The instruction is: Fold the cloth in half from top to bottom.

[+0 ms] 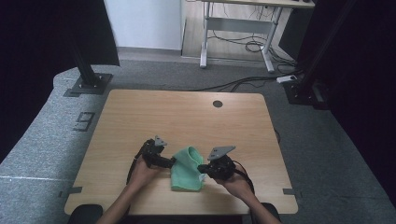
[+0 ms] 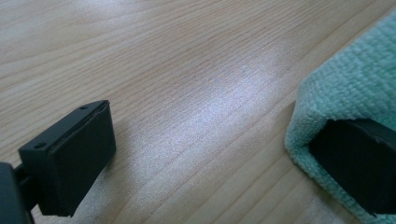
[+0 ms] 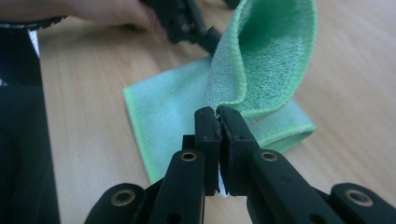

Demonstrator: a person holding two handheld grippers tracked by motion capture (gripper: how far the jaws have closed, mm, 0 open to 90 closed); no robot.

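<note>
At lower centre of the worktop point(image 1: 140, 112), the right hand-held gripper point(image 3: 218, 112) pinches the green cloth's point(image 1: 187, 169) lifted edge, while the left hand-held gripper point(image 2: 205, 144) stands wide, one jaw tucked in a fold.

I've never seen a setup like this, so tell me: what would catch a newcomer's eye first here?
Probably the green cloth, the one bright thing on the wooden table, near its front edge. The right gripper has its jaws shut on a lifted fold of it. The left gripper sits at the cloth's other side, jaws wide, one jaw against the cloth edge.
</note>
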